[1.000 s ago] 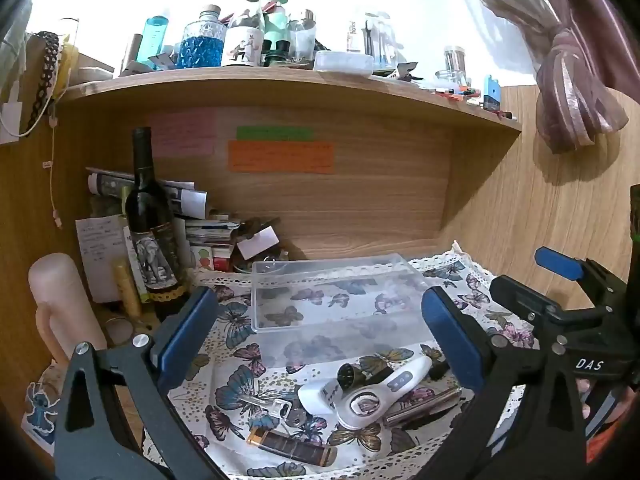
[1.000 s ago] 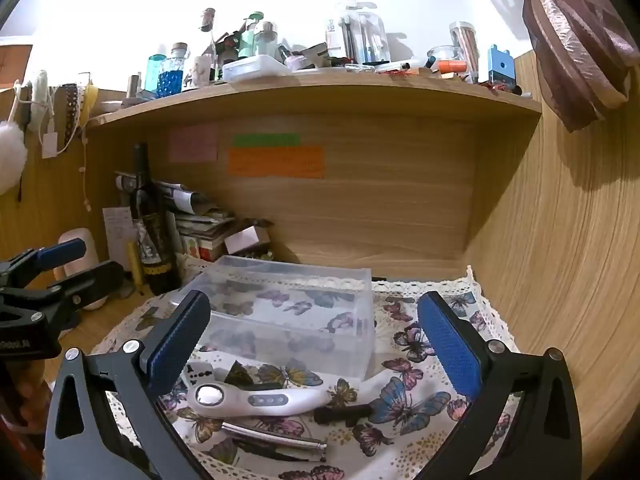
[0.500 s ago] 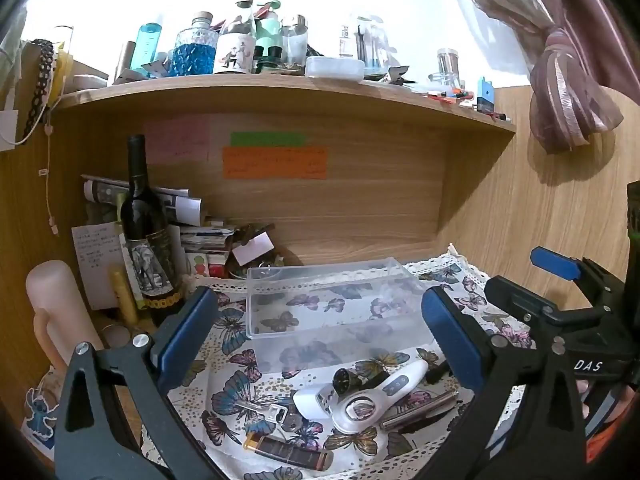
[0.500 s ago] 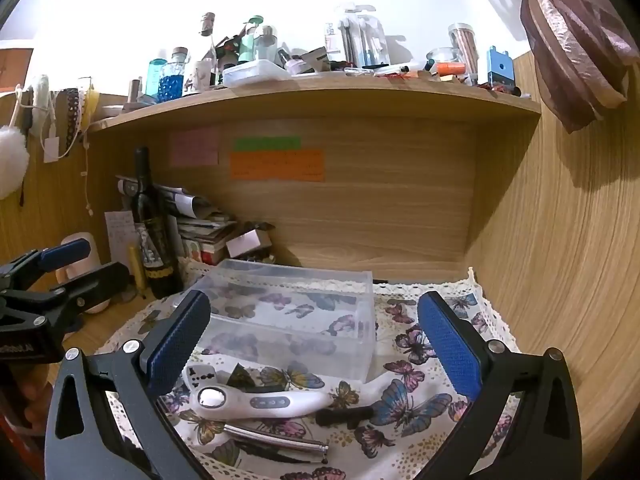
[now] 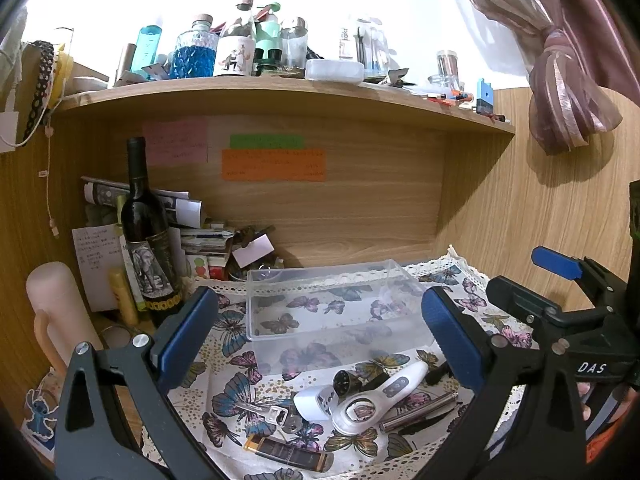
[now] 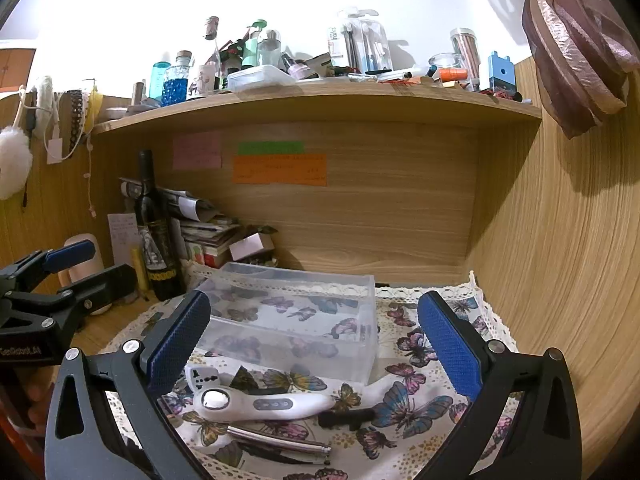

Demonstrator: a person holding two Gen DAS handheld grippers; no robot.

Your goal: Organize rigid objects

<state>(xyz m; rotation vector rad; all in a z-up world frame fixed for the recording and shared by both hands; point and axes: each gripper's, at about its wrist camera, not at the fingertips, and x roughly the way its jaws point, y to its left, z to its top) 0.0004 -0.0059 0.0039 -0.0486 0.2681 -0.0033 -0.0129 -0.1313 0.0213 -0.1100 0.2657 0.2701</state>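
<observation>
A clear plastic box [image 5: 328, 304] [image 6: 296, 320] stands empty on a butterfly-print cloth [image 5: 236, 364]. In front of it lie a white handheld device [image 5: 376, 400] [image 6: 260, 402], a silver pen [image 5: 420, 410] [image 6: 280, 440], a small black piece [image 6: 346, 418], keys [image 5: 280, 416] and a dark lighter [image 5: 288, 454]. My left gripper [image 5: 320, 332] is open and empty, above the loose items. My right gripper [image 6: 314, 340] is open and empty, also above them; it shows at the right of the left wrist view [image 5: 560, 304].
A dark wine bottle [image 5: 146, 236], stacked papers and boxes [image 5: 200, 240] and a pale pink cylinder [image 5: 56, 312] crowd the left. Wooden walls close in at the back and right [image 6: 560, 260]. A cluttered shelf [image 5: 280, 92] hangs overhead.
Both grippers have risen and pulled back slightly; the box and the items sit a little lower in the views. Nothing was grasped or moved.
</observation>
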